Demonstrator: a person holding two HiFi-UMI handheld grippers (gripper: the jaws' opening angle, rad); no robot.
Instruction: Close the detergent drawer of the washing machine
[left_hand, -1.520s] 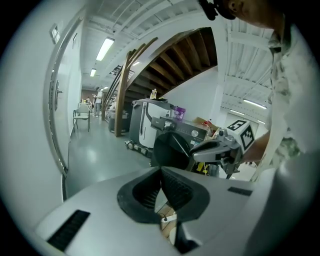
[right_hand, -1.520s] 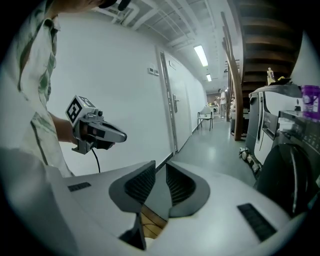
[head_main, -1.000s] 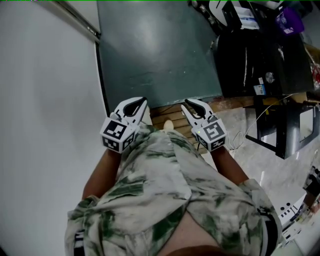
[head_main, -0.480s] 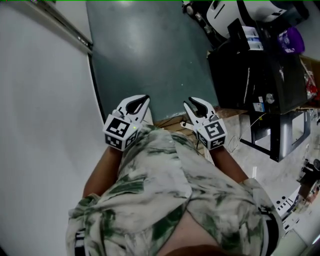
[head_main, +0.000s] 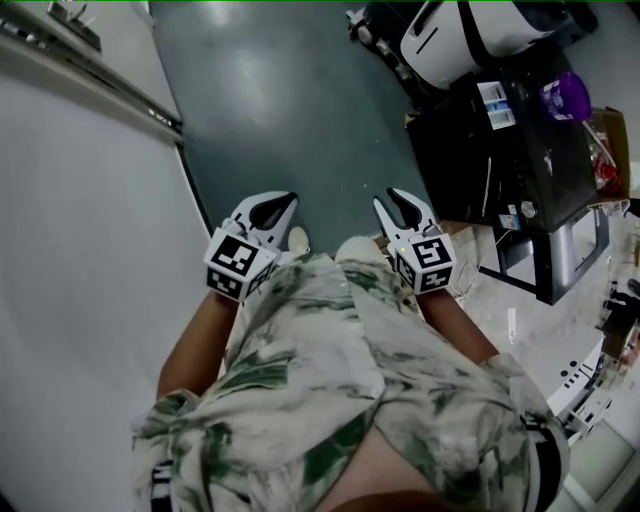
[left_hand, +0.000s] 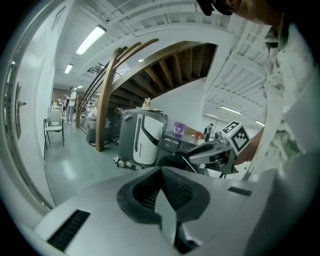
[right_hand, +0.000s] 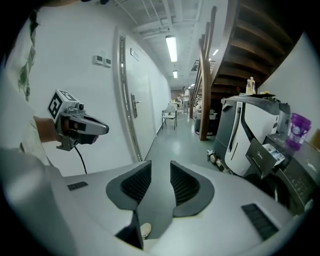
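Observation:
A black machine stands at the right in the head view, with a purple cup on top. A drawer with a white label sticks out of its front; it also shows in the right gripper view and the left gripper view. Both grippers are held close to the person's body, well short of the machine. My left gripper is shut and empty. The jaws of my right gripper have just been opening and stand open, with nothing between them.
A white wall with a door and rail runs along the left. A white and black upright appliance stands beyond the black machine. A metal frame and cables lie at the right. A chair and wooden stair posts stand down the corridor.
The person has walked forward along the grey floor, so the black machine and the white appliance are nearer. Both grippers travelled with the body. The right jaws have spread apart.

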